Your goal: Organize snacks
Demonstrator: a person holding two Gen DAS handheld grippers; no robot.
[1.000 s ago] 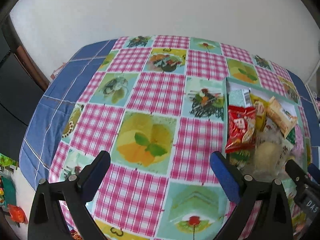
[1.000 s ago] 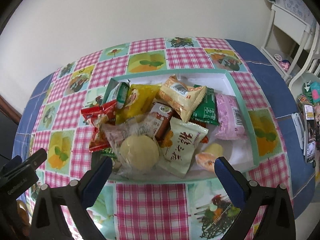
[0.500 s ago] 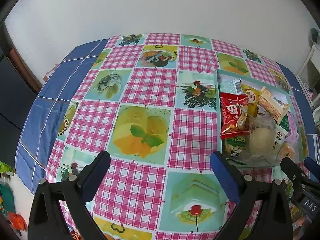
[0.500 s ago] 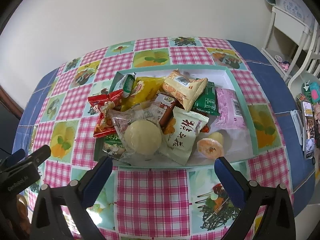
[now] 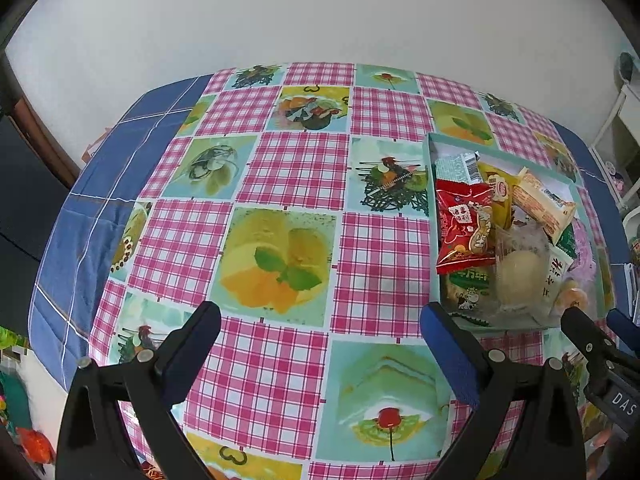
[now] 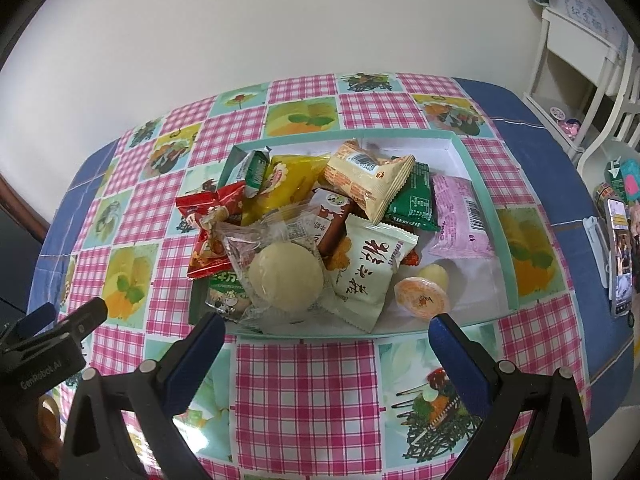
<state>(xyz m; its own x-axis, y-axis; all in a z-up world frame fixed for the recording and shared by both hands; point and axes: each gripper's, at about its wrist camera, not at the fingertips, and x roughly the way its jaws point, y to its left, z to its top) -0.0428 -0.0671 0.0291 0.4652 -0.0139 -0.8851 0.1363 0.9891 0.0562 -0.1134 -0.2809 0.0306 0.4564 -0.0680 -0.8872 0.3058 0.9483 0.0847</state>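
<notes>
White wall runs behind a table draped in a pink-check cloth (image 5: 296, 168) printed with fruit and dessert squares. On it sits a shallow teal box (image 6: 486, 192), heaped toward its 9 o'clock end with wrapped snacks; the 3 o'clock end is mostly bare white floor.

Both claws hang above the cloth, short of the box and touching nothing. The right gripper (image 6: 326, 334) is spread wide with its blue pads facing the box's near wall. The left gripper (image 5: 320, 328) is spread just as wide over open cloth, with the box off at its 2 o'clock.

The snacks all look light. The clear-wrapped round bun (image 6: 286, 278) sits on top at the near edge, at 11 o'clock from the right claw. It looks soft and crushable under crinkly, slick film, so I would pinch its loose film edge, not the cake. The pale green sachet (image 6: 366, 276) beside it is flat and floppy; its crimped seam is the likely hold. The red packet (image 6: 210, 224) hangs over the box's left wall, puffed and slippery, best taken by a corner. The tan cracker pack (image 6: 366, 180) looks stiffer but brittle inside. The small orange jelly cup (image 6: 420, 298) lies loose on the white floor at 12 o'clock; rigid and round, it may squirt out of the pads unless gripped across its rim.
</notes>
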